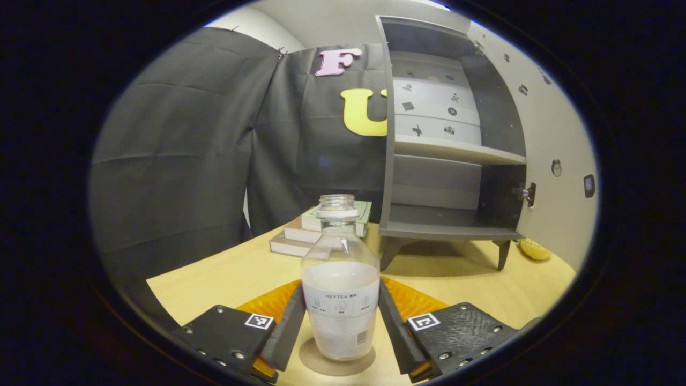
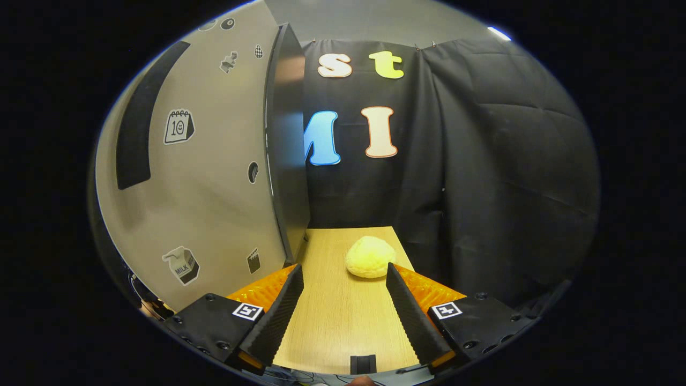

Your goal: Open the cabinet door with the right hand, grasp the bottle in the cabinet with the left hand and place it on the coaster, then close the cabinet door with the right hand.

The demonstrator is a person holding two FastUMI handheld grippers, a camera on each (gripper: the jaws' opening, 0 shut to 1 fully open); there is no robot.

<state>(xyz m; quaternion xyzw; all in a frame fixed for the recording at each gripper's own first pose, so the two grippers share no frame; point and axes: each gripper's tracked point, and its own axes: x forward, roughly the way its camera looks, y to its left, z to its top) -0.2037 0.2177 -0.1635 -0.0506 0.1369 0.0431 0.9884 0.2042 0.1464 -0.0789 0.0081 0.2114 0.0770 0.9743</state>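
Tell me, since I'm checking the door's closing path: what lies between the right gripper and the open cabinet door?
In the right gripper view, only bare tabletop lies between the right gripper and the cabinet door; the yellow lump sits off toward the other finger.

Bottle on coaster between the claw fingers, open cabinet behind.

Left gripper view: the bottle [image 1: 340, 284] stands upright on the coaster [image 1: 336, 360] on the tabletop [image 1: 214, 279], between the fingers of the left claw [image 1: 338, 327]. Behind it to the left lies a stack of books [image 1: 311, 233]; behind it to the right stands the cabinet [image 1: 450, 145], its door [image 1: 557, 161] swung open to the right. Right gripper view: the door [image 2: 198, 161] rises left of the right claw [image 2: 343, 305]; a round soft object [image 2: 370, 257] lies ahead on the tabletop.
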